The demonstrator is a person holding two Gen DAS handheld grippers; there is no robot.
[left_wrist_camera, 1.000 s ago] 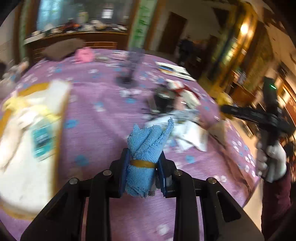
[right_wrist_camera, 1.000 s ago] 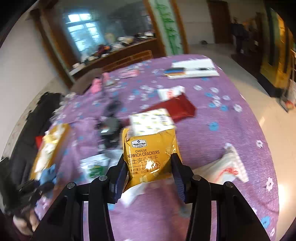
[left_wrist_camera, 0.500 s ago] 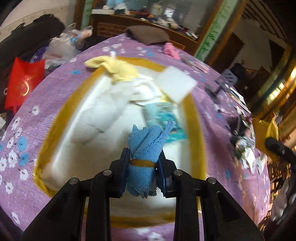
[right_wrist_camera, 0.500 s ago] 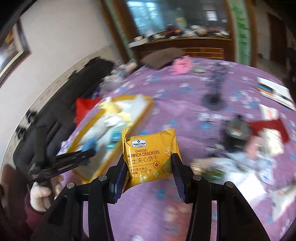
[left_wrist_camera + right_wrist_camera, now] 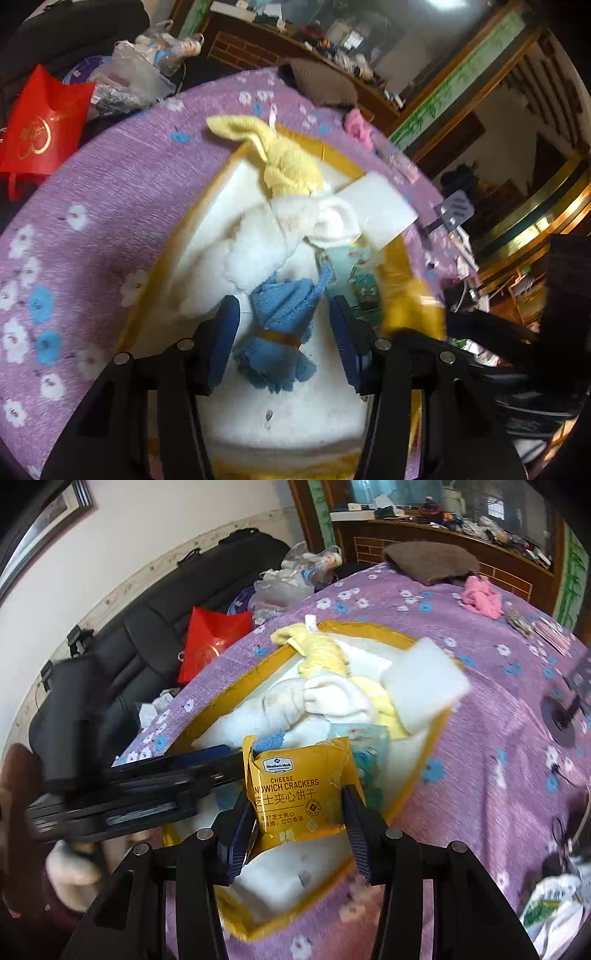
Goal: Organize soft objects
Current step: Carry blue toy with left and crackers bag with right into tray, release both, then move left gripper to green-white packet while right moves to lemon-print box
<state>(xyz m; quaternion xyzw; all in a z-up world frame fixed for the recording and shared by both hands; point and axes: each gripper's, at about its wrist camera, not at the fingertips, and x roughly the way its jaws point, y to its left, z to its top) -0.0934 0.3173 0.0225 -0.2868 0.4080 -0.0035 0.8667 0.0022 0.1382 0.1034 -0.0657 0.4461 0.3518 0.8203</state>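
Observation:
My left gripper [image 5: 282,339] is open over the yellow-rimmed box [image 5: 155,273]. The rolled blue towel [image 5: 280,325] with its tan band lies loose between the fingers on the white lining. A yellow cloth [image 5: 284,162], white cloths [image 5: 273,236], a white foam block [image 5: 373,210] and a teal packet [image 5: 358,280] also lie in the box. My right gripper [image 5: 299,823] is shut on a yellow cheese cracker packet [image 5: 299,790], held over the near part of the box [image 5: 417,786]. The left gripper's body [image 5: 122,794] shows at the left of the right wrist view.
The round table has a purple flowered cloth [image 5: 491,805]. A pink cloth [image 5: 480,594] and a brown cushion [image 5: 432,561] lie at its far edge. A red bag [image 5: 210,638] and a black sofa [image 5: 147,627] stand beyond the left edge. A black stand [image 5: 561,716] is at the right.
My left gripper has opened and let go of the blue towel into the box. My right gripper has swung over the box with the cracker packet.

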